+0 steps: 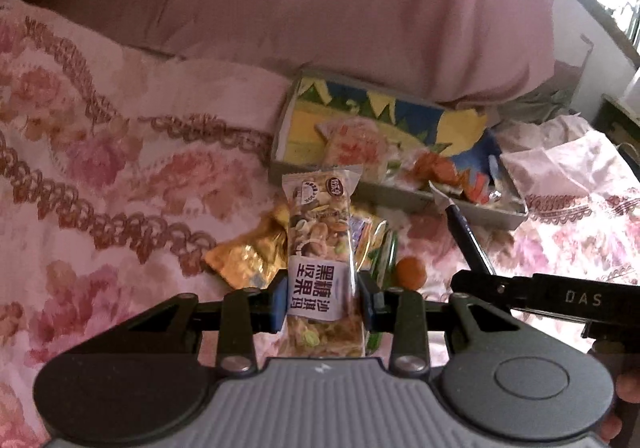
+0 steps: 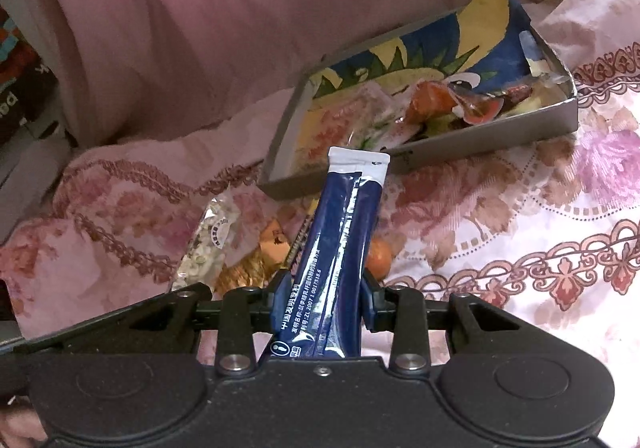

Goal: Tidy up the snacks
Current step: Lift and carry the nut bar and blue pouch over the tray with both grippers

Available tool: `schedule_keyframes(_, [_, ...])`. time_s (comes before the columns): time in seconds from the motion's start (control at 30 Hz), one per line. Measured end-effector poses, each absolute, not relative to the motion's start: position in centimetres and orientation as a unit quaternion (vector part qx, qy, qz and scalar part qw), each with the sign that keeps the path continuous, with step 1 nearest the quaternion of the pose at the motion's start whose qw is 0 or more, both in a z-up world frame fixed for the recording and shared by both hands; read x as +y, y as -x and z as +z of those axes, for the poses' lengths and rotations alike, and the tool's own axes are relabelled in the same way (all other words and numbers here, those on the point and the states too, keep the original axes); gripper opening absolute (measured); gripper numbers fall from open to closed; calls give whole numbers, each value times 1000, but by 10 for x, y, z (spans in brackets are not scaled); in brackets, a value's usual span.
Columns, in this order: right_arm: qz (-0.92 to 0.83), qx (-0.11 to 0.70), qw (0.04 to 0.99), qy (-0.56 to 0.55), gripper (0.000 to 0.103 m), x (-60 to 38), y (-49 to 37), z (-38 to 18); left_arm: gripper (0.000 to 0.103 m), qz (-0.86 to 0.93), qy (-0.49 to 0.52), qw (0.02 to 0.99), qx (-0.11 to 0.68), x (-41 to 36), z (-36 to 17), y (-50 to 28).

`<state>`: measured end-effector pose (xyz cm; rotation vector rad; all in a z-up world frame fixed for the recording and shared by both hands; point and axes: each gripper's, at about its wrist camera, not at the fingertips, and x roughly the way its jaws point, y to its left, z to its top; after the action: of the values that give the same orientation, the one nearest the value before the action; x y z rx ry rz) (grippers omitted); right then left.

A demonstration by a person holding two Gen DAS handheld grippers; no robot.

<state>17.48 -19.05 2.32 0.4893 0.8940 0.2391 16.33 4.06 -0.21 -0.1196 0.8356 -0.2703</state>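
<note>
The left gripper pinches a nut bar at frame centre; the right gripper clamps a blue sachet, both pointing toward the tray.

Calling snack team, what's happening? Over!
Left hand-held gripper clamps clear-wrapped nut bar. Right hand-held gripper clamps dark blue stick packet. Grey cartoon-lined tray ahead, unobstructed.

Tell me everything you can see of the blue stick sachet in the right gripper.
The long, narrow dark-blue glossy foil stick sachet has a white crimped top end, a raised back seam and small white Chinese print with a patent number near its lower end. The right gripper is shut on its lower part, blue jaws pressing both sides. It stands nearly upright, tilted slightly right, its top pointing toward the shallow grey cardboard tray beyond.
</note>
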Motion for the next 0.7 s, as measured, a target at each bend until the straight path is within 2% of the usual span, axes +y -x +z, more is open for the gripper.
schedule_keyframes(0.3, [108, 388, 878, -260, 38, -200, -184, 28, 39, -121, 57, 929, 344, 23, 4, -184])
schedule_keyframes(0.7, [80, 312, 918, -233, 38, -220, -243, 37, 39, -117, 64, 943, 306, -17, 0, -274])
